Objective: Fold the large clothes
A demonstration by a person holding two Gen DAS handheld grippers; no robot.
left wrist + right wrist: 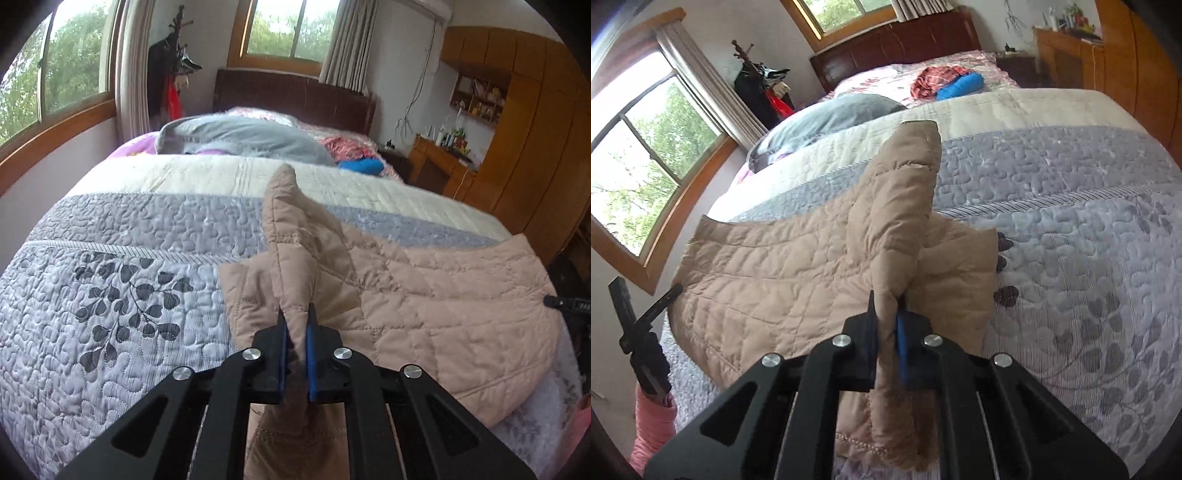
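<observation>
A tan quilted jacket (443,295) lies spread on the bed's grey-and-cream quilt (110,258). My left gripper (295,317) is shut on a raised fold at the jacket's edge, which stands up between the blue pads. In the right wrist view the same jacket (768,273) stretches off to the left. My right gripper (886,306) is shut on another raised fold of it. The other gripper shows at the frame edge in each view, the right one (565,302) and the left one (639,332), the latter held by an arm in a pink sleeve (653,424).
A grey pillow (240,136) and a red and a blue garment (354,155) lie near the dark headboard (295,92). A coat rack (173,74) stands by the window. Wooden cabinets (535,129) line the right wall. The quilt (1089,240) stretches bare right of the jacket.
</observation>
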